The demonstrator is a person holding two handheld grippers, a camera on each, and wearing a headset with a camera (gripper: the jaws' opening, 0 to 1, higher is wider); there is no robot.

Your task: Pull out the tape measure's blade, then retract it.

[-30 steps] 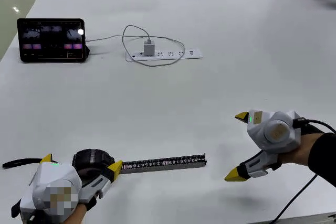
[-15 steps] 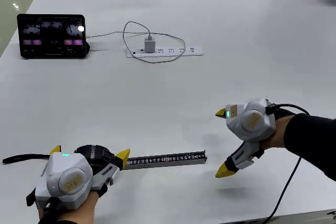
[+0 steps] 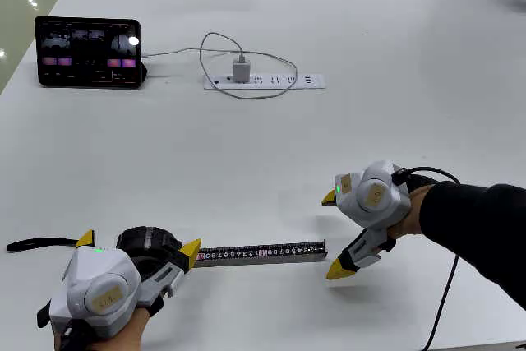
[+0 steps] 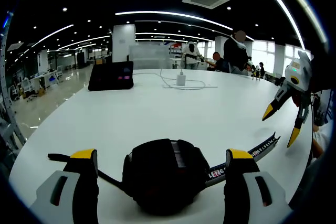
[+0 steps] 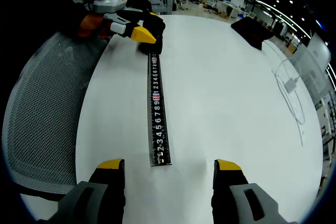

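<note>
Nearest: left tongs (image 3: 138, 244) wide open and straddling the tape measure case (image 3: 148, 246). In the left gripper view the tongs (image 4: 161, 154) leave a gap either side of the case (image 4: 165, 174), so it's flanked, not clamped. Case sits on the tabletop (image 3: 246, 162), black strap (image 3: 33, 245) trailing off its far side.

Blade (image 3: 259, 251) is out, flat on the tabletop, running toward the right tongs (image 3: 335, 233). Those are open and empty, with the blade end (image 5: 161, 161) just ahead between the jaws.

Step, my read: pull-out partly done, right tongs lined up on the free end. Next move needs them closing on that end while the case stays put. Whether that's pulling further or feeding back, can't tell.

Farther back: power strip (image 3: 265, 81), tablet (image 3: 88, 40).

Hard to see: end hook too small, and the case's lock or button can't be made out.
</note>
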